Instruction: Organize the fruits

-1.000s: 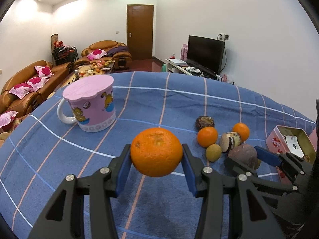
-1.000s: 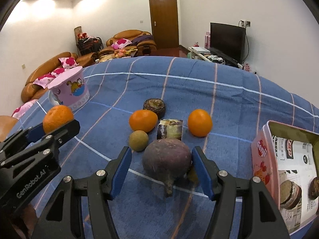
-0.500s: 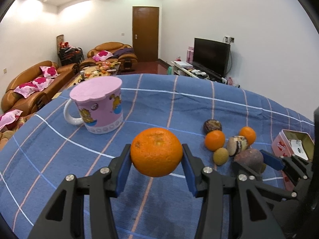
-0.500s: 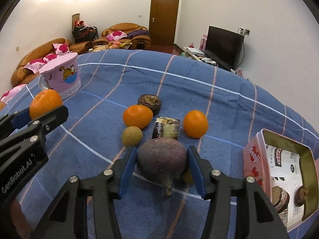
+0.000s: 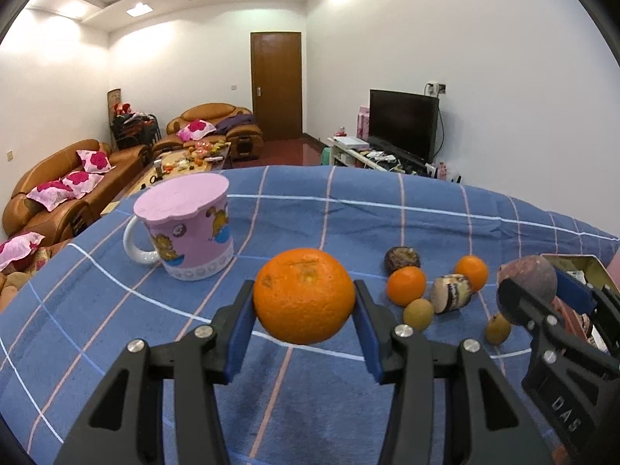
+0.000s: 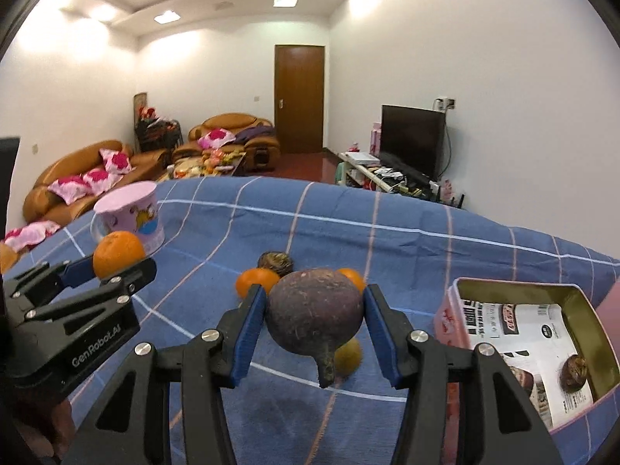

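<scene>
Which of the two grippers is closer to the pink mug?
Left. The left gripper, holding an orange, sits just in front of the mug; the right gripper is farther off, by the tin.

2 wrist fisheyes, each looking forward along its own fingers, tilted down over the blue checked bedcover (image 5: 426, 209) toward the door (image 5: 276, 85) at 12 o'clock. Left view sits close; right gripper (image 5: 542, 290) at 3 o'clock. Right view: left gripper (image 6: 112, 267) at 9 o'clock. Shared: pink mug (image 6: 131, 213), fruit cluster, TV (image 6: 412, 135).
</scene>
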